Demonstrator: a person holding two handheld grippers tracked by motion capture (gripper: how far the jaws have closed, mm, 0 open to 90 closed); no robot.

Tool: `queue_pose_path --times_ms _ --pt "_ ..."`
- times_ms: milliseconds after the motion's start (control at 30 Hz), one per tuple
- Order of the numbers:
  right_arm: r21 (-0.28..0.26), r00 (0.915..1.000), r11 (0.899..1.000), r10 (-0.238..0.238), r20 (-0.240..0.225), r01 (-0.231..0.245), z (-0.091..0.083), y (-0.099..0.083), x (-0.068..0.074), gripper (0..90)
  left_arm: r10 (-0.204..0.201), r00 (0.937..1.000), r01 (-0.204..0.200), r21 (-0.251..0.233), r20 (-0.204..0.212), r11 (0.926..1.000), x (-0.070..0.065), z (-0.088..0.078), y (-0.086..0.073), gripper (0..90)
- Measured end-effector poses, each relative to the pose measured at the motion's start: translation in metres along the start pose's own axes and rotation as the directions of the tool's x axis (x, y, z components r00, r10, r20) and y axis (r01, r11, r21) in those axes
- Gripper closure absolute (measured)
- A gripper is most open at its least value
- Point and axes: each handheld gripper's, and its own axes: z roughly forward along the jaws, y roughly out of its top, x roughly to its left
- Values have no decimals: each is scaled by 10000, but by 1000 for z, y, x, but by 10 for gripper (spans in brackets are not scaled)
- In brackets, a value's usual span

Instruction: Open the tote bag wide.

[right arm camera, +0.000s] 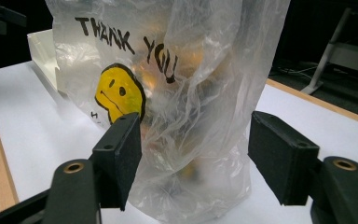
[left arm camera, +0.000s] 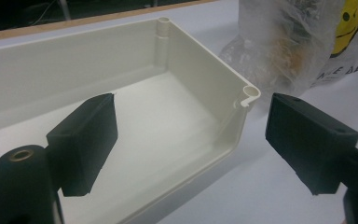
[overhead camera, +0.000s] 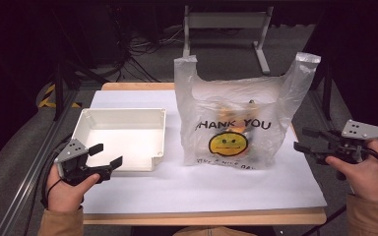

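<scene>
A clear plastic bag (overhead camera: 236,115) printed "THANK YOU" with a yellow smiley stands upright mid-table, with orange and dark items dimly visible inside. An empty white bin (overhead camera: 120,135) sits to its left. My left gripper (overhead camera: 106,156) hovers open at the bin's near right corner (left arm camera: 247,93), nothing between its jaws. At the table's right edge my right gripper (overhead camera: 307,140) is open and points at the bag's side; the bag (right arm camera: 186,116) fills the space just beyond its jaws, apart from the pads (right arm camera: 121,158).
White sheet covers the wooden table (overhead camera: 202,216). A grey metal stand (overhead camera: 226,29) and cables lie on the floor beyond the far edge. An aluminium rail (overhead camera: 34,167) runs along the left side.
</scene>
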Motion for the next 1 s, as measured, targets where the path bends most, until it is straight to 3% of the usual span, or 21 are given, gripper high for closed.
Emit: queue_pose_path --times_ms 333,500,533,567,767,1000 --pt "-154 10000 9998 -99 -1 99 -1 1 1 310 59 10000 -59 74 42 10000 -3 0 1 169" --pt "-555 9996 9984 50 -284 -66 -2 4 1 304 36 10000 -36 27 26 10000 -4 -2 1 168" --pt "-922 9987 9955 164 -477 -207 -2 8 1 295 1 10000 -1 3 -3 10000 -4 -3 1 167" --pt "-961 9992 9953 107 -382 -143 -2 10 1 294 -13 10000 12 -55 -42 10000 -5 -5 1 167" --pt "-685 9998 9975 -193 -99 186 1 29 -1 288 -60 9999 60 -38 -144 10000 -5 -7 -1 167" --pt "-1003 9997 9948 -157 162 173 3 52 -6 286 -12 9999 14 133 -140 9999 -5 -6 -4 166"
